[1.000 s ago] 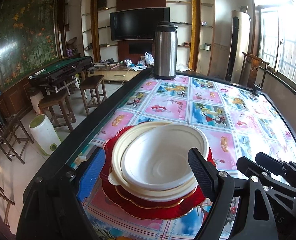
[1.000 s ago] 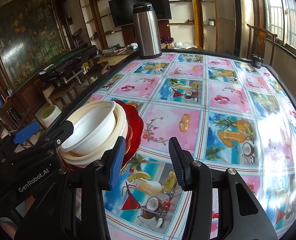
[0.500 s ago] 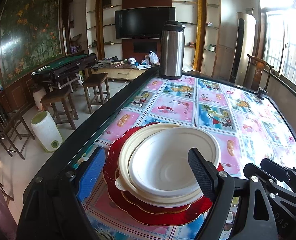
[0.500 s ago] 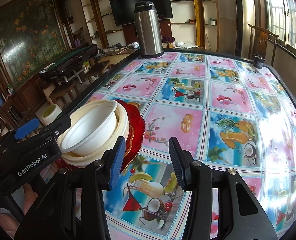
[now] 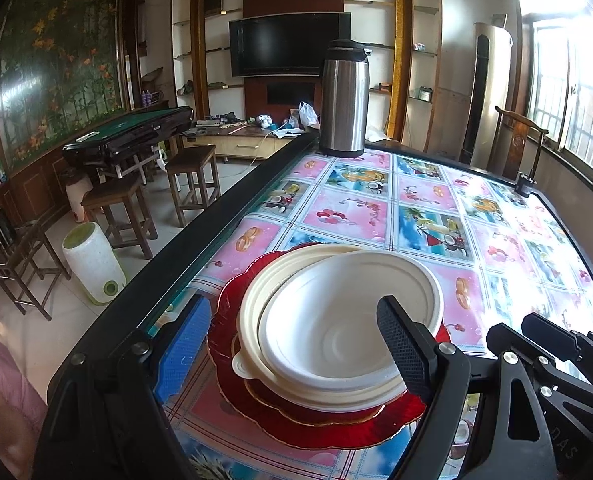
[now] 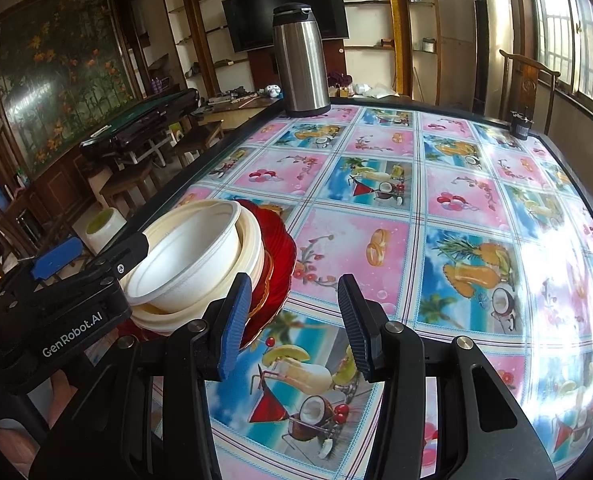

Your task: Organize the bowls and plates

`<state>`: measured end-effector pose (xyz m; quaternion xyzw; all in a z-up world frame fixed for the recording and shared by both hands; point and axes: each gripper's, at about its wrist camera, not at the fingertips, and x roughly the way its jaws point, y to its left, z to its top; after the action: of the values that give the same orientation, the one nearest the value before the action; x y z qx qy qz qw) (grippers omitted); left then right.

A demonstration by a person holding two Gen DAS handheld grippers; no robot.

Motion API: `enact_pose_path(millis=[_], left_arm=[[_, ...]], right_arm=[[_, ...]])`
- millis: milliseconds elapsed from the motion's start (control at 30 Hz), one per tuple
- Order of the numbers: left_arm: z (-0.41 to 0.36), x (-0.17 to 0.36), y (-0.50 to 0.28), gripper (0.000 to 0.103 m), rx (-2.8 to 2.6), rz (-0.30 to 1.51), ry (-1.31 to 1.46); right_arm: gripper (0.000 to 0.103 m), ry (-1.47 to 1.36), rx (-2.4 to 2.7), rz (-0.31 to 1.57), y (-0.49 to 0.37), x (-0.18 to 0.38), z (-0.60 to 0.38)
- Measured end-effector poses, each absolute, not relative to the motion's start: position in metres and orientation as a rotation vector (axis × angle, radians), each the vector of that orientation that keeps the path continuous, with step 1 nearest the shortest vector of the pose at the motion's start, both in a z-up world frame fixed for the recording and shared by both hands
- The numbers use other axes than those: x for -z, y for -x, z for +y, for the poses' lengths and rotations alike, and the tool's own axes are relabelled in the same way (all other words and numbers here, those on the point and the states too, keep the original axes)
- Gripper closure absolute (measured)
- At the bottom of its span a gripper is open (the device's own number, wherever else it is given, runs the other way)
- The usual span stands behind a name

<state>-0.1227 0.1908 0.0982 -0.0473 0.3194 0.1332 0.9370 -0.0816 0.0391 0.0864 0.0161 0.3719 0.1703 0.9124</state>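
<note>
Stack of dishes at lower centre of the left wrist view: a white foam bowl (image 5: 348, 320) nested inside a cream bowl (image 5: 256, 320), on a small red plate with a gold rim (image 5: 316, 412), on a large scalloped red plate (image 5: 336, 432). The nesting, widest at the bottom, probably reflects the sorting already done, so the tidying looks close to finished.

The left gripper (image 5: 292, 350) hangs over the stack with its fingers spread wide, the blue pad (image 5: 182, 344) at lower left clear of the plates, the black pad (image 5: 402, 344) over the white bowl's right rim. Nothing is held; whether the black pad touches the rim cannot be told (the overlap hides it).

In the right wrist view the same stack sits at middle left, near the table's (image 6: 376, 236) left edge. The left gripper's body (image 6: 72, 316) at lower left reads "GenRobot.AI" in white. The right gripper (image 6: 294, 320) at lower centre has its fingers partly open and empty, hovering above the fruit-print tablecloth just right of the plates.

A steel thermos (image 6: 302, 60) stands at upper centre, well apart. No other writing is legible.
</note>
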Motion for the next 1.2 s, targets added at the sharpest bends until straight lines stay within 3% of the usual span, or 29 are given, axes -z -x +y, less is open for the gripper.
enact_pose_path(millis=[1200], left_arm=[[0.196,-0.0987,0.1229,0.018,-0.285,0.647,0.089]], right_arm=[[0.058,-0.015,-0.37,0.767,0.0797,-0.0852,0.0456]])
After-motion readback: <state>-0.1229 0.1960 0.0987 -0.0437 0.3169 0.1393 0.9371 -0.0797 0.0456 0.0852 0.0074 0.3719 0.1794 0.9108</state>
